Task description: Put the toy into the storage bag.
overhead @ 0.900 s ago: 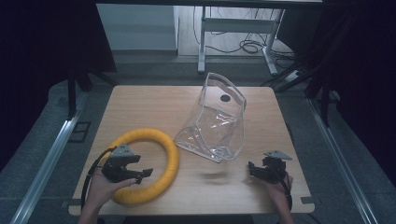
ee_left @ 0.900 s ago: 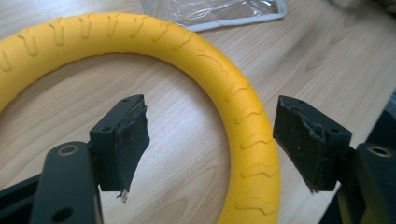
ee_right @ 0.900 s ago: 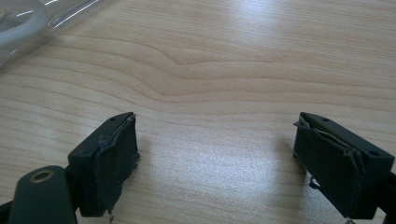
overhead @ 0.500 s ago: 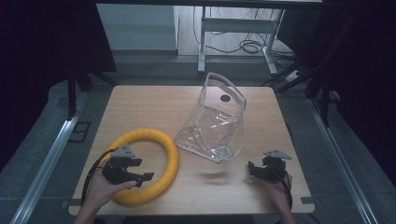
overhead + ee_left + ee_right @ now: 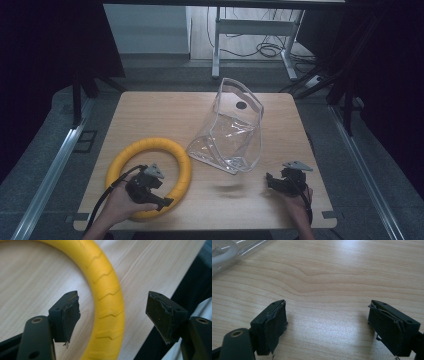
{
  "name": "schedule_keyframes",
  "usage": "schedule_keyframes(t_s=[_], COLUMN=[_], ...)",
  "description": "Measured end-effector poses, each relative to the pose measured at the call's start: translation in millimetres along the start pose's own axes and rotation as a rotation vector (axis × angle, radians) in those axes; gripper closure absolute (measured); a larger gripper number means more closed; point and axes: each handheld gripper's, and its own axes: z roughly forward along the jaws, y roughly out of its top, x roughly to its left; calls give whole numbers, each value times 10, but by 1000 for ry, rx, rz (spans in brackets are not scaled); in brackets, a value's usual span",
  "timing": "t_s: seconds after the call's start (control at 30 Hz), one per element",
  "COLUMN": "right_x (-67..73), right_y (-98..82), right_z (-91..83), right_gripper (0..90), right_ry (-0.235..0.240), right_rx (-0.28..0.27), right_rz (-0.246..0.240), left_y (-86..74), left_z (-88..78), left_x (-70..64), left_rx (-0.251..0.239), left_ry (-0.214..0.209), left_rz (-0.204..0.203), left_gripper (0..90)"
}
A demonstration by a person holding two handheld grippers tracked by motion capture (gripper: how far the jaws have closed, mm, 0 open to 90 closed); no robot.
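Near-left on the table (image 5: 150, 110): yellow ring (image 5: 125, 155) lies flat, its near arc close to the table's near edge. Left tongs (image 5: 152, 192) sit over the ring's near-right arc, person's left hand (image 5: 117, 202) behind them, cable trailing off to the near-left.

Left gripper view: jaws wide apart, nothing between the pads (image 5: 71, 315) but the ring's tube (image 5: 107, 297), which passes through the gap roughly along the viewing direction and curves away to the upper left. So the jaws straddle the tube across its thickness, one pad inside the hoop, the other outside toward the table edge. Can't tell whether the pads are down at tube level or just above it. My read: closing from here would pinch the tube crosswise, which is the grip you'd want; the ring is the likely target, and the left hand is plainly the nearer one.

Centre, far of both hands: clear plastic bag (image 5: 232, 130) stands open, leaning, mouth up and toward the far side, base flap spread toward the ring. It lies just right of the ring; whether they touch, can't tell.

Near-right: right tongs (image 5: 275, 182) also spread apart, empty. Right gripper view has bare wood between the jaws and a corner of the bag (image 5: 227, 252) up at far left. Bag lies forward-left of that hand, near but not in reach of the jaws.
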Motion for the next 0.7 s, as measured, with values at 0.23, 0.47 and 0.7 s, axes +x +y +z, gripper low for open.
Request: schedule_keyframes(t_s=[0.23,0.47,0.7], right_x=[0,-1,0], right_y=[-2,-2,-2], right_z=[0,0,1], right_gripper=[153,152,153], right_ry=[0,-1,-1], right_rx=[-2,-2,-3], right_rz=[1,0,0], left_y=[76,153,178], left_z=[348,565,633], left_x=[-48,-60,-65], left_rx=[120,167,184], left_ry=[53,61,107], left_rz=[-14,-56,-69], left_gripper=[321,389,481])
